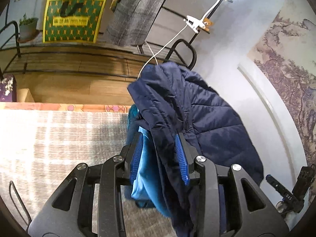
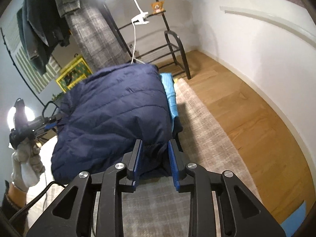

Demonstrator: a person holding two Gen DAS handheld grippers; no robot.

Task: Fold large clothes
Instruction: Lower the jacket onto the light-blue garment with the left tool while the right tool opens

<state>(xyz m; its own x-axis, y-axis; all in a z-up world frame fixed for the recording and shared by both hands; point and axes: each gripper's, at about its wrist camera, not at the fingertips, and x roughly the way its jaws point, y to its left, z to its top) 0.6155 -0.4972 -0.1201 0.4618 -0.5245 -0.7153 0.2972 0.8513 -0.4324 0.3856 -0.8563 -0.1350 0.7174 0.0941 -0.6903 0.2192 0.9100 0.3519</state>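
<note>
A navy quilted puffer jacket [image 1: 199,114] with a light blue lining [image 1: 145,169] hangs bunched between both grippers above a pale plaid rug. My left gripper [image 1: 159,144] is shut on a thick fold of the jacket, navy shell and blue lining between its blue pads. My right gripper [image 2: 155,150] is shut on the jacket's [image 2: 110,114] near edge, dark fabric pinched between its fingers. The lining [image 2: 169,96] shows along the jacket's right side. The other hand-held gripper [image 2: 21,122] shows at the left of the right wrist view, held by a gloved hand.
A pale plaid rug [image 2: 199,122] lies on wood floor [image 2: 246,108]. A black metal clothes rack [image 2: 175,45] holds hanging coats [image 2: 45,25], with a clip lamp [image 2: 140,18] and a small teddy bear [image 2: 157,6]. A green-yellow bag [image 1: 73,19] and potted plant [image 1: 27,25] sit on the rack's shelf.
</note>
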